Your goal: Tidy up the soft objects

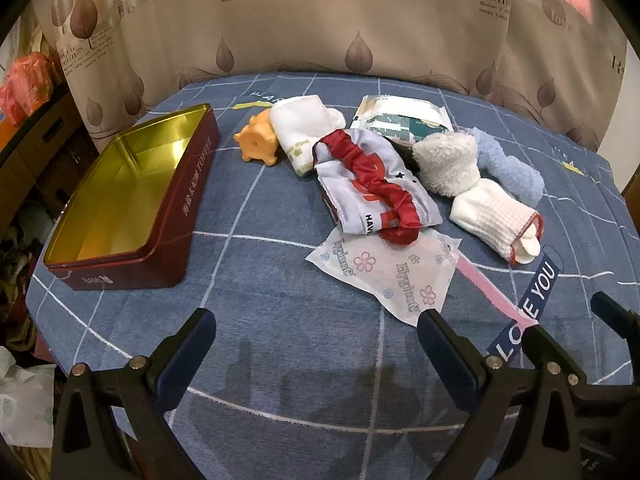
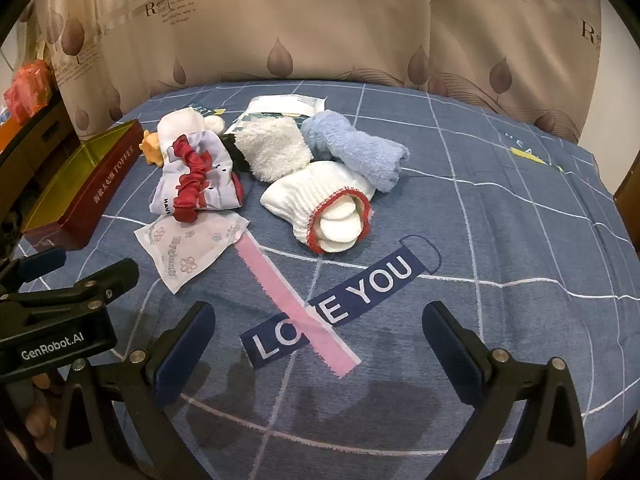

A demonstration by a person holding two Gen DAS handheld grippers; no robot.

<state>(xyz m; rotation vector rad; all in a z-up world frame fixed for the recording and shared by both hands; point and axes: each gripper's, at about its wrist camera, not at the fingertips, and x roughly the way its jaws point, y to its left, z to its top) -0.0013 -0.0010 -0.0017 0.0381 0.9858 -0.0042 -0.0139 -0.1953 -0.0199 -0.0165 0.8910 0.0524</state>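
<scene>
A pile of soft things lies mid-bed: a red scrunchie on a pale printed pouch, a white rolled cloth, an orange rubber toy, a fluffy white sock, a blue towel, a white ribbed sock holding cotton pads, and a flowered sachet. An open red tin sits left. My left gripper and right gripper are open, empty, near the front.
A pink strip lies across a "LOVE YOU" print on the blue grid bedsheet. A flat packet lies behind the pile. A printed curtain hangs behind the bed. Clutter shows at the left edge.
</scene>
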